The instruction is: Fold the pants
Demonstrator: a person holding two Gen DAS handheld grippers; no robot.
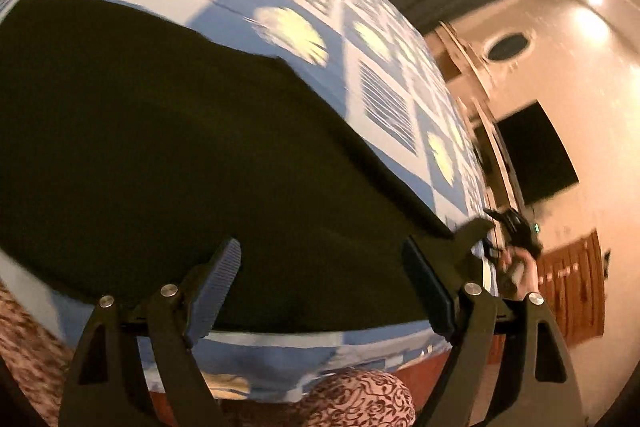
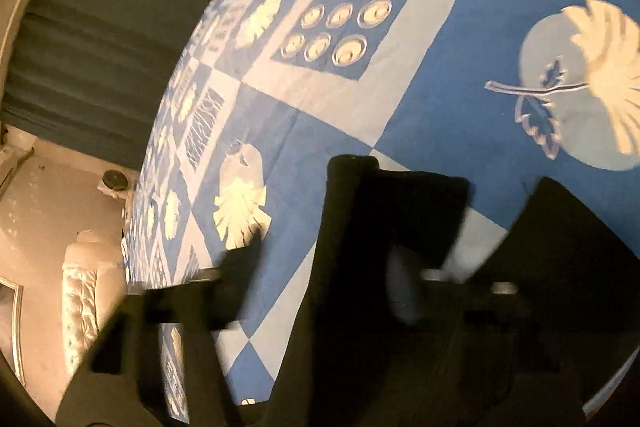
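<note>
The left tongs (image 1: 320, 287) are hanging apart over the dark pants (image 1: 160, 147) on the bed (image 1: 384, 99). Whether the blurred right tongs (image 2: 332, 267) are clamping cloth, I cannot tell.

The pants (image 1: 160, 147) lie spread on the bedsheet (image 1: 380, 99) that covers the bed. In the left wrist view the left hand-held gripper (image 1: 320, 287) hangs over their near edge, with the cloth below its 2 fingers (image 1: 216, 287). The right hand-held gripper (image 1: 508, 227) shows at the right, at the far corner of the pants, near the bed's edge. Behind the bed hangs a curtain (image 2: 100, 27). In the right wrist view a folded part of the pants lies ahead on the sheet, and a cushioned seat (image 2: 88, 299) stands on the floor to the left.
</note>
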